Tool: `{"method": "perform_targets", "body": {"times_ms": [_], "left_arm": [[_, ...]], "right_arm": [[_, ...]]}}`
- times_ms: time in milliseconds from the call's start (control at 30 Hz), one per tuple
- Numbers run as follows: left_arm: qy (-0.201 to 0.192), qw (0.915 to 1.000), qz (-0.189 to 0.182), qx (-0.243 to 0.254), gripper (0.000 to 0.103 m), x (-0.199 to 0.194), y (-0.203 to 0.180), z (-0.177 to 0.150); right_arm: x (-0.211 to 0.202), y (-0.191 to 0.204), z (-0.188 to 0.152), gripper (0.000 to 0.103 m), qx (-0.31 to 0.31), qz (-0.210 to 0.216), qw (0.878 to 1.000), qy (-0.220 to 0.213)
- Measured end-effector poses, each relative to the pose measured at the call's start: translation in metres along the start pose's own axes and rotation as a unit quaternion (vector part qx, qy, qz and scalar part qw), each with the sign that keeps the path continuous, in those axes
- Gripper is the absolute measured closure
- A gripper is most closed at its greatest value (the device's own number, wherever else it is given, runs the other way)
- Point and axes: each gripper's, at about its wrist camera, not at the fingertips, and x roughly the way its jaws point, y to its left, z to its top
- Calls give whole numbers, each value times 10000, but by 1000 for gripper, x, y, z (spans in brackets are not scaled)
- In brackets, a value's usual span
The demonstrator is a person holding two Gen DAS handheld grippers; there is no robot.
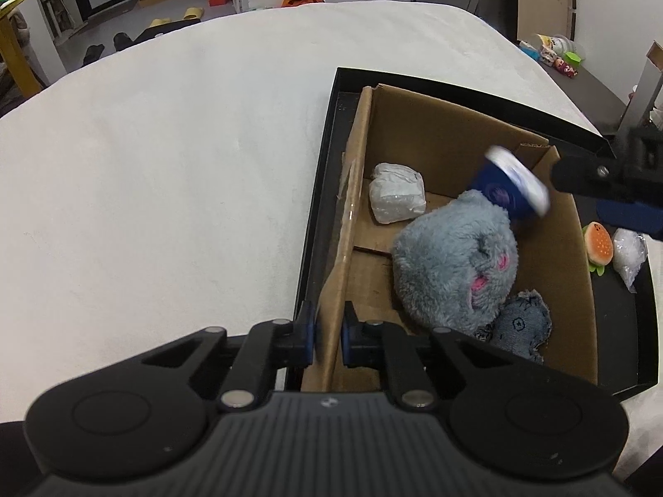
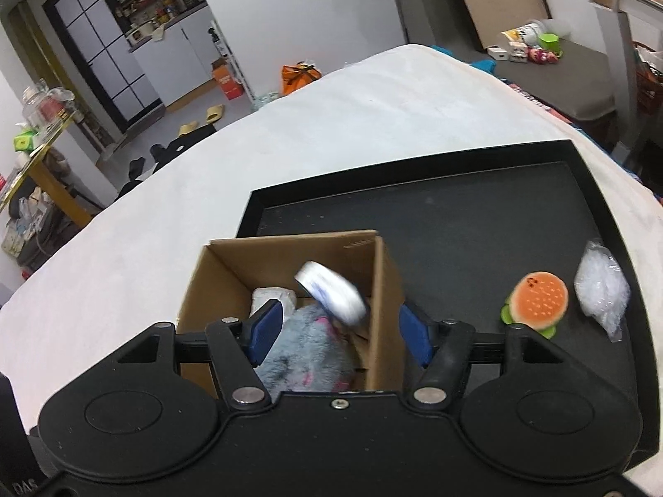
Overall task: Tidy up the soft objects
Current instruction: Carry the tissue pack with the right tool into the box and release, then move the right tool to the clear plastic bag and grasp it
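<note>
The sorting looked a little past halfway: four soft things were in or dropping into the cardboard box, and two waited outside it.

The black tray held everything, the box filling its 9 o'clock side in the right wrist view. Loose on the tray floor at about 3 o'clock lay the burger plush and, just beside it, a clear plastic bag.

Inside the box, the grey fluffy plush took up the middle. A blue and white object was blurred above the plush's 1 o'clock edge (apparently falling; I could not tell whether it touched). A white wrapped bundle sat at 10 o'clock of the plush, and a small denim piece at 5 o'clock, pressed against it.

The left gripper was clamped on the box's near-left wall, steadying it. The right gripper hung over the box's right wall with its jaws wide apart, holding nothing
</note>
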Motion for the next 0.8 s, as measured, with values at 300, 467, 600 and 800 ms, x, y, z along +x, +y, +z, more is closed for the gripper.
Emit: {"method": "perform_targets", "body": {"times_ms": [300,467,600,800], "left_arm": [[-9,10000,12,-9,92,-2,1,0],[14,10000,60,15,92,-3,0,0],[13,9999,146,45,91,-4,-5,1],[-7,9995,268,137,89,-6,-13,3]], "right_arm": [[-10,-20,-6,40,91,-152,9998,-27],[-15,-38,-11,39,118,-242,9996,7],[-21,-54,-13,39,143,-320,9994,7],[-25,-75,-13,36,105,-375,9992,21]]}}
